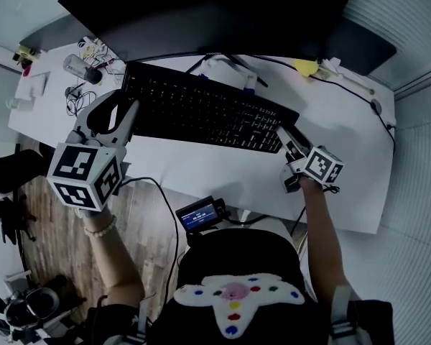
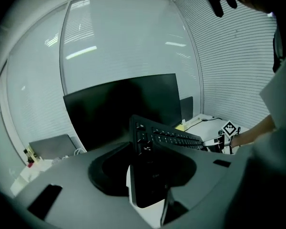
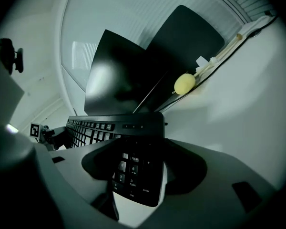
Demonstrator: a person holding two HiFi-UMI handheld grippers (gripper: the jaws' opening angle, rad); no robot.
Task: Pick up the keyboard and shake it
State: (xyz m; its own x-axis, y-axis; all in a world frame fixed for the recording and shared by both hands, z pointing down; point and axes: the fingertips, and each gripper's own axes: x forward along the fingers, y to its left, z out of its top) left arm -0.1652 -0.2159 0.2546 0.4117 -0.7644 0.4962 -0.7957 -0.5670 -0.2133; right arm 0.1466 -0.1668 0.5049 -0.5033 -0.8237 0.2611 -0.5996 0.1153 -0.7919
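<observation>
The black keyboard (image 1: 208, 110) is held off the white desk (image 1: 345, 128), in front of the monitor. My left gripper (image 1: 126, 115) is shut on its left end, and the first key columns sit between the jaws in the left gripper view, keyboard (image 2: 169, 138). My right gripper (image 1: 289, 141) is shut on the right end. In the right gripper view the number pad of the keyboard (image 3: 131, 168) lies between the jaws. Each gripper shows at the far end of the keyboard in the other's view.
A large dark monitor (image 1: 215, 13) stands just behind the keyboard. Cables and small items (image 1: 82, 67) crowd the desk's left corner. A yellow object (image 1: 307, 67) and a cable lie at the back right. A small screen device (image 1: 200, 213) hangs at the desk's front edge.
</observation>
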